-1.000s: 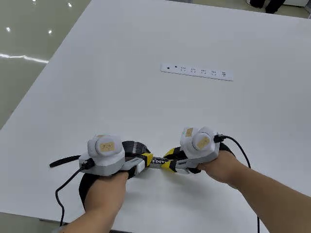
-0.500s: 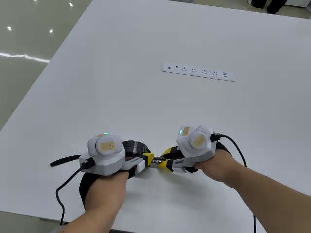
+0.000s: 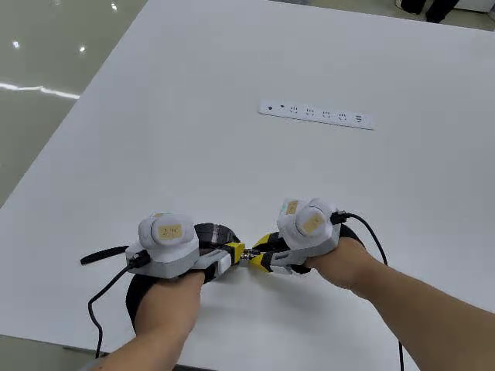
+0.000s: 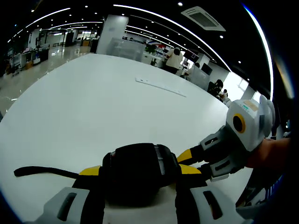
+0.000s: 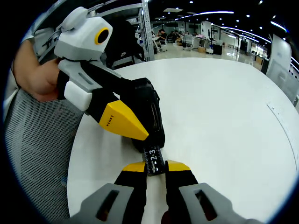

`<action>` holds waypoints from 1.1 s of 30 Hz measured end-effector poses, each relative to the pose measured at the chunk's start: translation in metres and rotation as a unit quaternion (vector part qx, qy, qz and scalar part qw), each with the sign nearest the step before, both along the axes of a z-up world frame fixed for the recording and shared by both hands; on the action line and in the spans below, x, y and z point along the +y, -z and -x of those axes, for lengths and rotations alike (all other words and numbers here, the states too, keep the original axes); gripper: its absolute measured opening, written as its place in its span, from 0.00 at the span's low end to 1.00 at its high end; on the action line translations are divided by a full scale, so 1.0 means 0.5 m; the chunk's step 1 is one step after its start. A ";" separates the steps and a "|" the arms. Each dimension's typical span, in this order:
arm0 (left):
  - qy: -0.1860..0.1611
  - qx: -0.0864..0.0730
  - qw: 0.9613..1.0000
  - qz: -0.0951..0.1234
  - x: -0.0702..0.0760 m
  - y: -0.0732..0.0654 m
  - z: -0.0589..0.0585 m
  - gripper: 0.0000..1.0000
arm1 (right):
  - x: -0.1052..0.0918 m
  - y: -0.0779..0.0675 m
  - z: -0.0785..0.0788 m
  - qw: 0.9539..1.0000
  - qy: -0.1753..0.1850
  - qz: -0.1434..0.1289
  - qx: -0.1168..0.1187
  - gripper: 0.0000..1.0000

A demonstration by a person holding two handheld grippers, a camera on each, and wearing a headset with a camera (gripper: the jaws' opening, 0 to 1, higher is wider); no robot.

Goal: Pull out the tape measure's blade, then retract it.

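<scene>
At near edge of white tabletop (image 3: 232, 124): black rubber-cased tape measure (image 5: 148, 109), on or just above the surface, can't tell which. Left gripper (image 4: 138, 173) clamps across the case, jaws spread to its width. Right gripper (image 5: 156, 168) nipped almost closed on tip of narrow dark printed steel blade (image 5: 153, 157); short stub out. Case prob. solid, grippy. Blade thin, springy, likely slick: hold at end, pull straight, feed back slow.

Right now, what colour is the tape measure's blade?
The blade is black with white markings, best seen in the right gripper view.
</scene>
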State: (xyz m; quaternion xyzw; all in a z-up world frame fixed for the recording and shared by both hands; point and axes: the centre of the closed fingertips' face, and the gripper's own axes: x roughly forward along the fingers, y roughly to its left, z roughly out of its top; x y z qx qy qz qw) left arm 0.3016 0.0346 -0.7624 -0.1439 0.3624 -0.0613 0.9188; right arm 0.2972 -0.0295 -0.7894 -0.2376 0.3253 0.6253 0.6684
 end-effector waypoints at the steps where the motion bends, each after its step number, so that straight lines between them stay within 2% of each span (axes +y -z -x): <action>1: 0.001 0.000 1.000 -0.001 -0.001 0.000 0.000 0.57 | 0.000 0.001 0.000 1.000 0.000 0.001 0.000 0.10; 14: 0.006 0.001 1.000 -0.007 -0.001 0.001 -0.002 0.57 | -0.001 0.003 0.001 1.000 0.005 0.006 0.003 0.10; 33: -0.002 -0.006 1.000 -0.024 -0.003 0.000 -0.004 0.60 | -0.002 0.004 0.000 1.000 0.007 0.004 -0.008 0.11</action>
